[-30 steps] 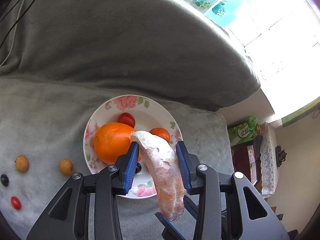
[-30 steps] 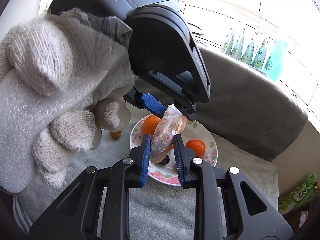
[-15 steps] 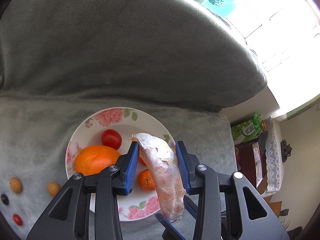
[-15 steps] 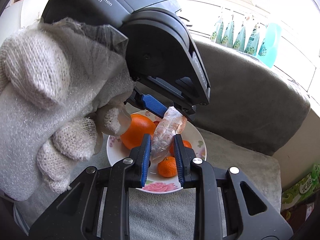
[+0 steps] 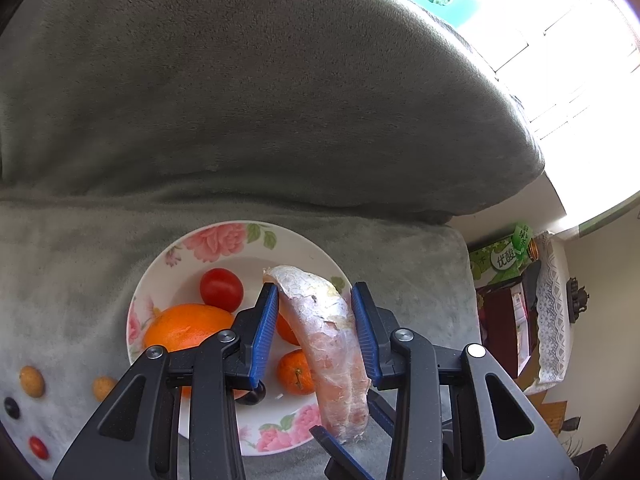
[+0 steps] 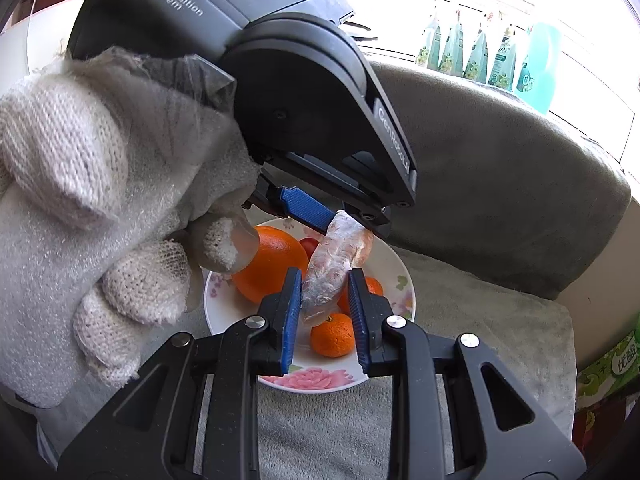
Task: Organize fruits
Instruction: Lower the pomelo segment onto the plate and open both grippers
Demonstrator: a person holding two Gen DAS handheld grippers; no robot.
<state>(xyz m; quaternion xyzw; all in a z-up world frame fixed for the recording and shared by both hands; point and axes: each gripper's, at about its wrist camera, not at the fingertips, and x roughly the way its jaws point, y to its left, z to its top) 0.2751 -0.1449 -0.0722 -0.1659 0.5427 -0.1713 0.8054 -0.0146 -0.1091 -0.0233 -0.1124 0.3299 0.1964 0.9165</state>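
Observation:
A film-wrapped banana hangs over the floral plate, gripped at both ends. My left gripper is shut on its upper part; a gloved hand holds that gripper. My right gripper is shut on the banana's lower end; its blue fingertips show below the banana. On the plate lie a big orange, a red tomato, a mandarin and a dark grape. A second mandarin is half hidden.
Two brownish small fruits, a dark grape and a cherry tomato lie on the grey blanket left of the plate. The sofa back rises behind. Bottles line the window sill. A green box stands off the right edge.
Both grippers carried the banana farther over the plate; the plate slid down and left in the left wrist view and came closer in the right. Both grips unchanged.

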